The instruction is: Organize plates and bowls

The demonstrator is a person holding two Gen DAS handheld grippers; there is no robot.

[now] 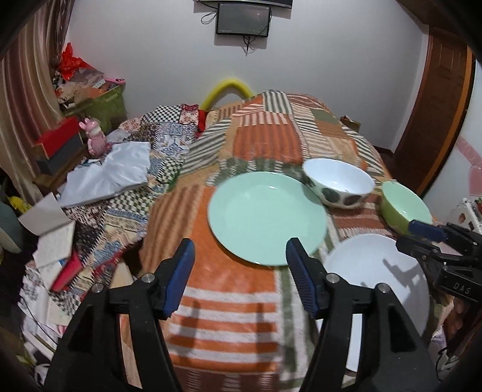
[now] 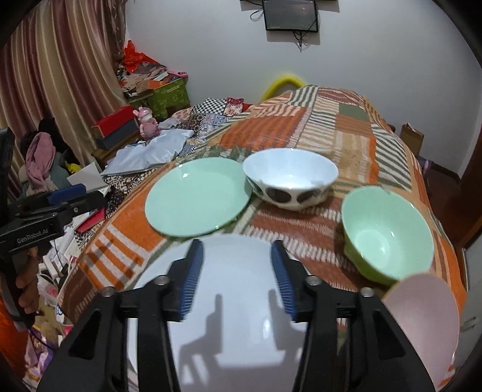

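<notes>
A: We begin at our left gripper (image 1: 239, 279), low in the middle of the left wrist view. Its two blue fingers (image 1: 180, 271) stand wide apart and hold nothing.

B: Yes. Between their tips we see the striped blanket (image 1: 235, 316), and just above them lies the green plate (image 1: 266, 217) in the middle of the frame.

A: Our right gripper (image 2: 236, 282) is low in the middle of the right wrist view. Its fingers (image 2: 192, 277) are also wide and empty, and they hang over the white plate (image 2: 229, 301), where their shadow falls.

B: We cannot tell if they touch that plate. Above it, left of centre, is the green plate again, and beside it, to the right, the spotted bowl (image 2: 290, 178). The two look very close, maybe touching.

A: At the right of the frame stands the green bowl (image 2: 387, 232), and at the lower right a pink bowl (image 2: 427, 319), cut by the picture edge.

B: All of them rest on the blanket. In the upper left we see a curtain (image 2: 60, 66) and some boxes (image 2: 168, 90), and at the top a small screen (image 2: 290, 15) on the wall.
</notes>
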